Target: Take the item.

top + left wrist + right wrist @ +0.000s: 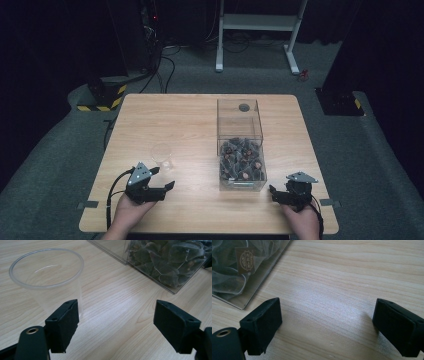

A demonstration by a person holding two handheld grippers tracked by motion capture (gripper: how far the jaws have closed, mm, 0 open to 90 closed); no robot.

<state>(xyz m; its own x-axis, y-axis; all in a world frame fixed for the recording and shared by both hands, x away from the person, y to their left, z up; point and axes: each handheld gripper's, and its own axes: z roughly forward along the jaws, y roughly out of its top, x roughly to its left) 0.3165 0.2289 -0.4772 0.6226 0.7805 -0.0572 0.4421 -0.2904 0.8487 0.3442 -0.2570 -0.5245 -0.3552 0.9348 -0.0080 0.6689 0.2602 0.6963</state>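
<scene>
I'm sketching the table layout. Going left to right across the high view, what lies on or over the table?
left gripper → clear plastic cup → clear box holding tea bags → right gripper

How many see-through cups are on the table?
1. The clear plastic cup stands upright and empty on the wooden table, just ahead of the left gripper and left of the clear box of tea bags.

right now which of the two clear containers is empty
The clear plastic cup near the left gripper is empty. The clear box beside it holds a pile of tea bags.
</scene>
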